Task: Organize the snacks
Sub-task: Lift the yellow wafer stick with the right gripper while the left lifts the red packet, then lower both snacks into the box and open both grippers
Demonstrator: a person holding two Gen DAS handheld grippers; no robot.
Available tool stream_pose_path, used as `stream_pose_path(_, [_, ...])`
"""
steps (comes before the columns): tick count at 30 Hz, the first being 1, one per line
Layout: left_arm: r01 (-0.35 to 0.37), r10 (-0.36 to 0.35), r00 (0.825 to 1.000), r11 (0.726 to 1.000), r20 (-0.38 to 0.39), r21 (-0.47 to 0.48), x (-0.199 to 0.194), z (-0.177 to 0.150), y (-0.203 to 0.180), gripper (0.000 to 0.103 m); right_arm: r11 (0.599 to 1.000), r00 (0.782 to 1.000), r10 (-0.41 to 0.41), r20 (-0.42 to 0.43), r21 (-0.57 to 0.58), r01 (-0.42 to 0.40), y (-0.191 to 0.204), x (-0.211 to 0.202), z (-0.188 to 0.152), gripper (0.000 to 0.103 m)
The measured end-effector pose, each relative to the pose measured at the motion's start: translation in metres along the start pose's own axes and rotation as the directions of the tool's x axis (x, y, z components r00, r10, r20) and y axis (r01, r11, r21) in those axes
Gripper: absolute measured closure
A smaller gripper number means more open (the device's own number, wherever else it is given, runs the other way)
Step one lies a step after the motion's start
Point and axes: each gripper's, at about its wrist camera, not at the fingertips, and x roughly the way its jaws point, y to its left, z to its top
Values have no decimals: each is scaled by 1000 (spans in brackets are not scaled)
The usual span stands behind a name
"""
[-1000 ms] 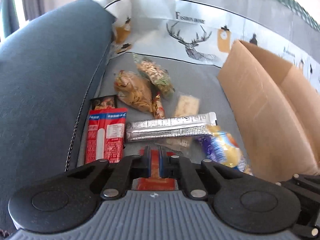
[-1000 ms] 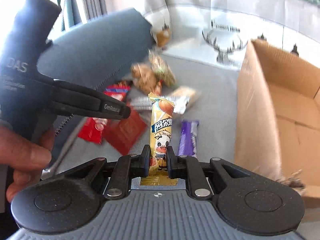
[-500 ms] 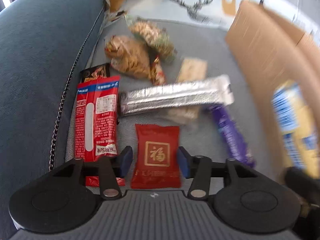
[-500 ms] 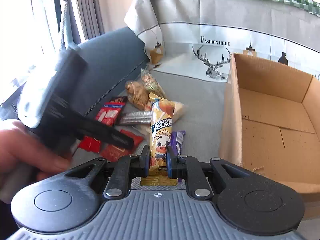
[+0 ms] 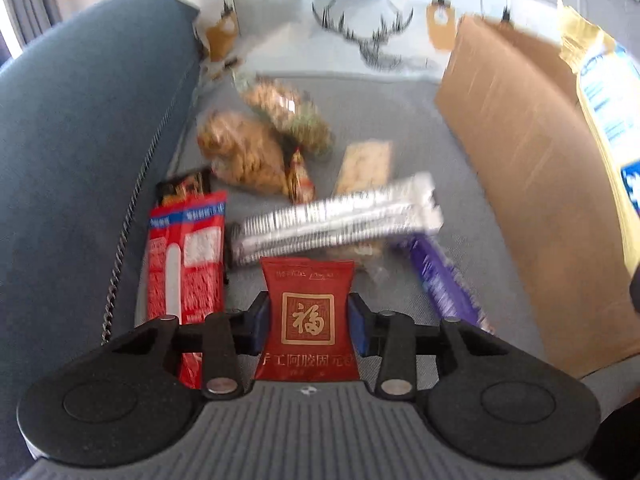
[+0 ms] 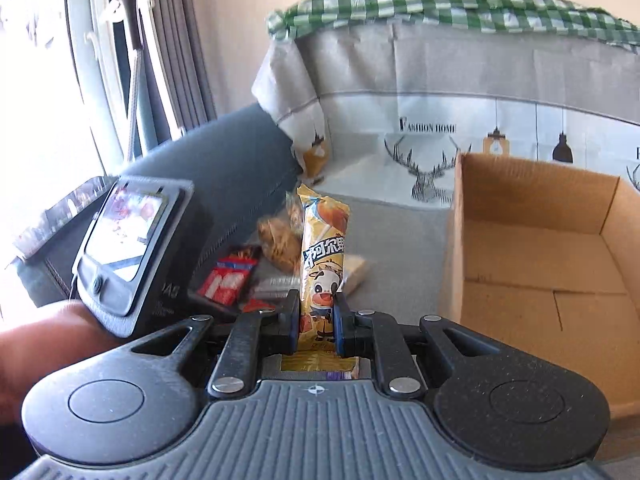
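My left gripper (image 5: 308, 320) has its fingers against both sides of a red foil packet (image 5: 308, 316) with a gold character, low over the grey sofa seat. My right gripper (image 6: 318, 320) is shut on a yellow snack stick (image 6: 323, 256) with a cartoon cow and holds it upright in the air, left of the open cardboard box (image 6: 536, 256). The same stick shows at the right edge of the left wrist view (image 5: 608, 120). The box (image 5: 532, 184) stands to the right of the snacks.
On the seat lie a long red pack (image 5: 186, 248), a silver pack (image 5: 340, 216), a purple bar (image 5: 444, 284), a cracker pack (image 5: 366, 164) and two clear bags of snacks (image 5: 248, 152). The blue sofa arm (image 5: 80, 128) rises at the left.
My left gripper's fingers have closed in around the red packet. My right gripper has lifted the yellow stick higher, beside the box.
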Motion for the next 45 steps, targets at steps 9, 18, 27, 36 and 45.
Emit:
stream_pose_path(9, [6, 0, 984, 999, 180, -36, -41, 16, -7, 59, 1000, 987, -28, 159, -6, 29, -33, -43, 38, 86])
stream_pose_path(18, [75, -72, 940, 997, 335, 3, -68, 31, -45, 59, 980, 952, -200, 232, 38, 197, -131, -54, 56, 86])
stream_pose_path(27, [182, -173, 899, 983, 402, 15, -75, 46, -98, 59, 948, 935, -311, 168, 125, 293, -183, -62, 29, 86])
stream_pose_path(36, [281, -288, 830, 956, 477, 89, -85, 46, -157, 59, 921, 915, -376, 145, 170, 351, -217, -73, 24, 86])
stream_pose_path(45, [306, -351, 808, 937, 473, 172, -71, 51, -192, 59, 912, 907, -400, 131, 153, 380, -223, -73, 22, 86])
